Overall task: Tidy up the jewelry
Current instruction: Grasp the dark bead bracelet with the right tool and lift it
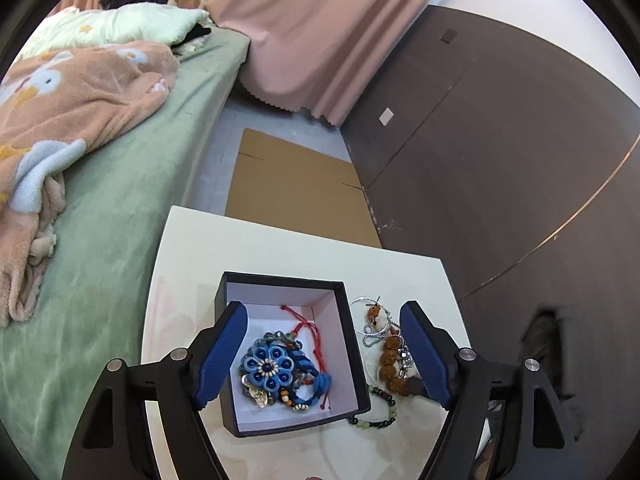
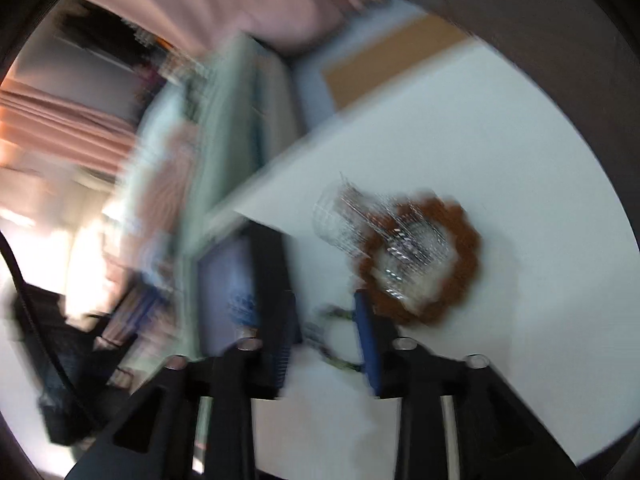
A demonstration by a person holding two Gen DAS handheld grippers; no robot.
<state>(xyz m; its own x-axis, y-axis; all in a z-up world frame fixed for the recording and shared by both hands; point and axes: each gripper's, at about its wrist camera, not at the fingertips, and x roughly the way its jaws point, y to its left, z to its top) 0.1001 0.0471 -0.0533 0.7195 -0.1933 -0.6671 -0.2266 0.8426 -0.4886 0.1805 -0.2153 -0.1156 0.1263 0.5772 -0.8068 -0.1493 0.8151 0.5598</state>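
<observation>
Above the white tabletop (image 1: 280,248), the left gripper (image 1: 324,356) hangs with blue pads spread wide, pinching nothing, over a black square box (image 1: 280,284) holding a blue flower-shaped beaded ornament (image 1: 267,368) and red cord (image 1: 308,328). Beside the box lie a brown seed-bead bracelet (image 1: 390,356), silver chains (image 1: 374,334) and green beads (image 1: 380,412). Right gripper (image 2: 326,336): blurred, jaws partly apart, empty.

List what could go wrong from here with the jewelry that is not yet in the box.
1. The brown bead bracelet lies tangled with the silver chain; lifting one may drag the other.
2. The green bead bracelet touches the black box; a grab there could shove it.
3. The right wrist view is blurred, so aim is uncertain.
</observation>
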